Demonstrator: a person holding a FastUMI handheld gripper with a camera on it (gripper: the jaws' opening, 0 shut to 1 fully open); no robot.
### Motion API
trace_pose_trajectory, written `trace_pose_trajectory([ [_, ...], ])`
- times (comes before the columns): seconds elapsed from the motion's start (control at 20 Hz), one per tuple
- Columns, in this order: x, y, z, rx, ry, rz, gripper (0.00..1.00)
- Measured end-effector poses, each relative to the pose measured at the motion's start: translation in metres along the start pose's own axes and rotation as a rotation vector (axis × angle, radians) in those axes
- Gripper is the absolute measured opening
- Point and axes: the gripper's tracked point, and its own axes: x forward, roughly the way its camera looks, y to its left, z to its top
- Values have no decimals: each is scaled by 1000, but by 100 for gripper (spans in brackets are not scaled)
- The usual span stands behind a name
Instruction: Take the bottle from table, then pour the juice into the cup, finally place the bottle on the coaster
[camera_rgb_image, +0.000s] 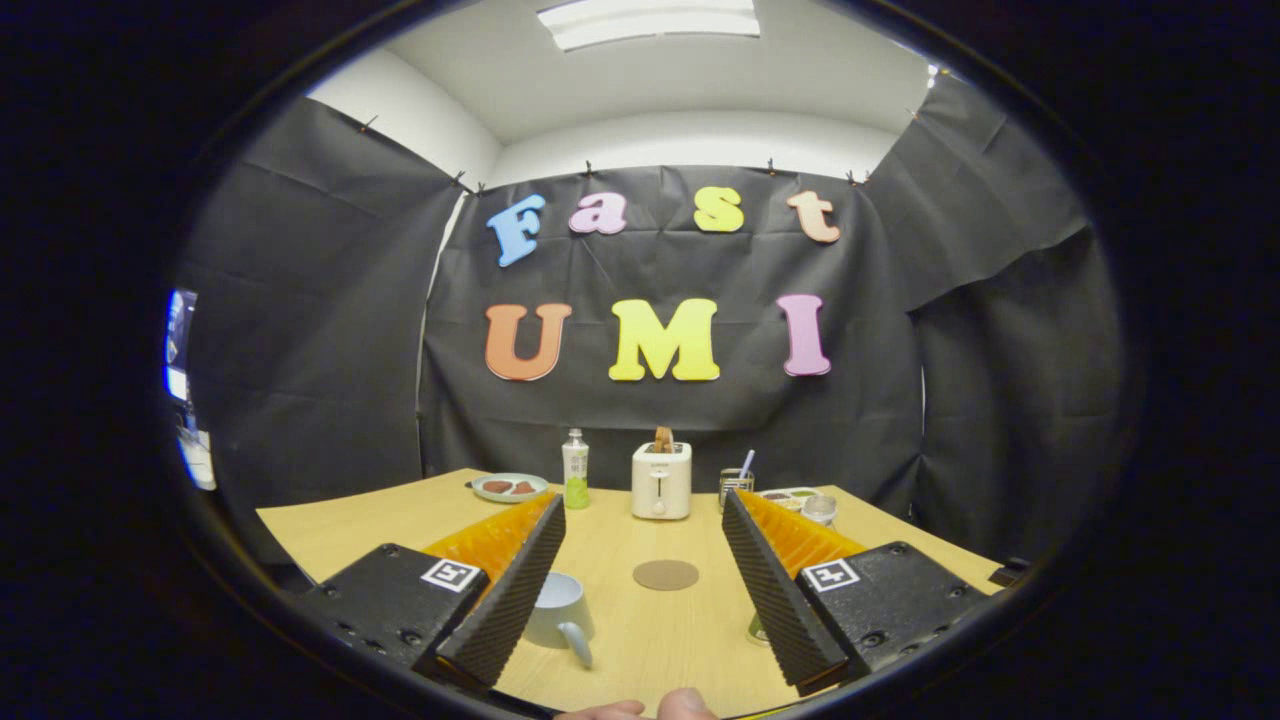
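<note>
My gripper (640, 545) hangs open above the counter (350, 530), its two ribbed fingers (515, 590) spread wide with nothing between them but bare wood and the coaster (666, 574).

I take the white toaster (661, 480) at the far side of the counter as my landmark. It stands upright with a brown slice sticking out of its top. The bottle (575, 470) stands just left of it, upright, white-capped, with green juice filling its lower part. Further left of the bottle lies a pale plate (509, 487) holding two dark reddish pieces. Right of the toaster is a glass jar (735, 485) with a straw-like stick leaning in it; what else it holds I cannot tell. Beyond that, further right, sits a small tray (790, 494) with bits of something coloured, and a small clear glass (819, 509) in front of it.

The round brown coaster lies flat, nearer me than the toaster and directly in front of it. The cup (560, 612), pale blue with its handle toward me, sits nearer still and to the left, partly hidden behind my left finger. No object stands between the coaster and the bottle. My fingertips (690, 705) show at the near edge.
</note>
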Motion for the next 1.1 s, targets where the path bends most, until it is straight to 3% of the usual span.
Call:
trace_pose_trajectory([
  [0.5,-12,-63,-22,13,36,-75,100],
  [0.9,8,-107,-51,57,113,-72,100],
  [1.1,25,-120,-71,21,149,-80,100],
])
